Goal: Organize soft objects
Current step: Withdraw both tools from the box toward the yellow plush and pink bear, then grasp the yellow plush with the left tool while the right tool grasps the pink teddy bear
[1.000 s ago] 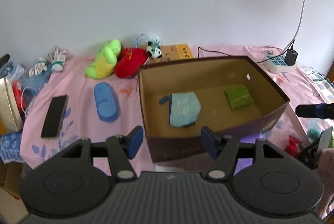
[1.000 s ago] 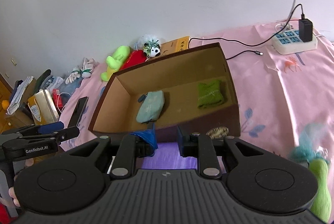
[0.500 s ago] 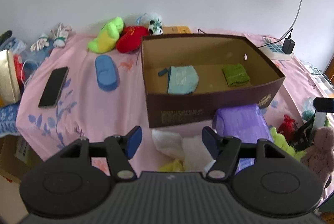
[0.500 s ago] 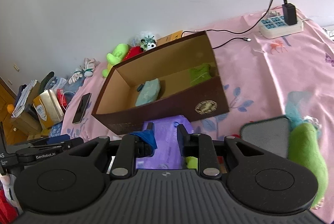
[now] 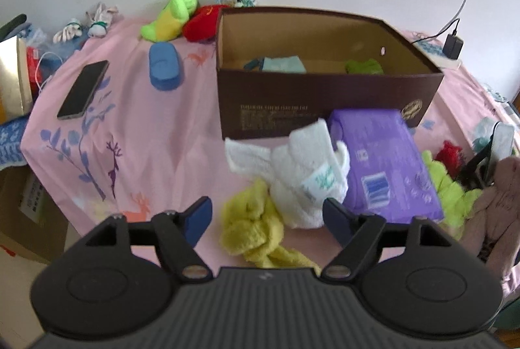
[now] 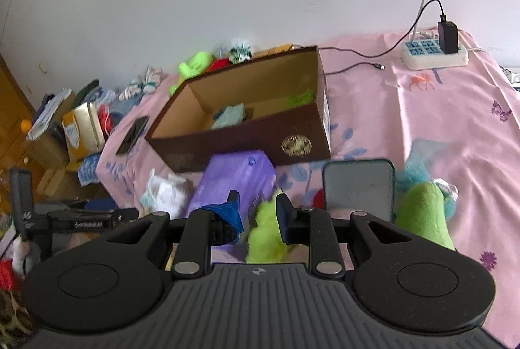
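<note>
Soft pile sits at the near edge of the pink printed bedsheet (image 5: 136, 127): white towel (image 5: 302, 167), yellow cloth (image 5: 253, 228), purple pack (image 5: 383, 160) just in front of the brown cardboard box (image 5: 325, 101), which holds a light-blue pouch (image 5: 282, 64) and a green cloth (image 5: 364, 66). Left gripper (image 5: 266, 219) spread wide above the yellow cloth and towel, empty; right gripper (image 6: 256, 212) narrow, lime plush (image 6: 266, 235) between its fingers, contact unclear. Plain white wall behind, phone (image 5: 83, 90) and blue case (image 5: 164, 66) far left, power strip (image 6: 435, 54) far right.

Crumpled white cloth (image 5: 305, 173) beside, perhaps touching, box (image 5: 325, 101)
</note>
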`<action>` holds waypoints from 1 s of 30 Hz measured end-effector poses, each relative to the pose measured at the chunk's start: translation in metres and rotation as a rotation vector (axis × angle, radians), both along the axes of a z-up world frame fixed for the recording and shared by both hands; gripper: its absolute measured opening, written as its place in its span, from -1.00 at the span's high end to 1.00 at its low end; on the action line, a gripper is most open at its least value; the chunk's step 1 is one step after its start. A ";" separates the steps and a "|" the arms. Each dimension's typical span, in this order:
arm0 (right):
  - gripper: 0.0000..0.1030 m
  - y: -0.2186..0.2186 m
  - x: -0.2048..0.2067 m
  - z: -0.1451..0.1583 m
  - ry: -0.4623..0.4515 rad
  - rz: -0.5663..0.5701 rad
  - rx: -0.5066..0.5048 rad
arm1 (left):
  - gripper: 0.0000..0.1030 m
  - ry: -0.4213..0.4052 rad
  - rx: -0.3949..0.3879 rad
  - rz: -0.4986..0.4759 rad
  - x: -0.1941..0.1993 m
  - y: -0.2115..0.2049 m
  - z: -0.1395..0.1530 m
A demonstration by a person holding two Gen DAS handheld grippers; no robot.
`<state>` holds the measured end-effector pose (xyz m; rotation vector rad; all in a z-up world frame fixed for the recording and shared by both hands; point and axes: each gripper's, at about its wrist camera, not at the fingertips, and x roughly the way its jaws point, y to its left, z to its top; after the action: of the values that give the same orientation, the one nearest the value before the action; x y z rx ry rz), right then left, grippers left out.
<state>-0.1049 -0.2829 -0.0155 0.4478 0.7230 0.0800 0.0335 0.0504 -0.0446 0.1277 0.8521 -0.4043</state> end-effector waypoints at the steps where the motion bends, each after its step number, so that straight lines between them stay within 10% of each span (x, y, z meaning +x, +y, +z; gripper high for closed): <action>1: 0.88 -0.001 -0.003 -0.002 0.010 0.005 -0.001 | -0.57 0.011 -0.004 0.006 0.000 0.000 -0.004; 30: 0.84 -0.025 -0.031 -0.041 0.216 -0.101 0.033 | -0.71 0.071 0.058 0.001 0.012 -0.008 -0.054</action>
<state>-0.1354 -0.3076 -0.0567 0.5287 0.9111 -0.0524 0.0457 0.0426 -0.0989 0.1673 0.9337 -0.3855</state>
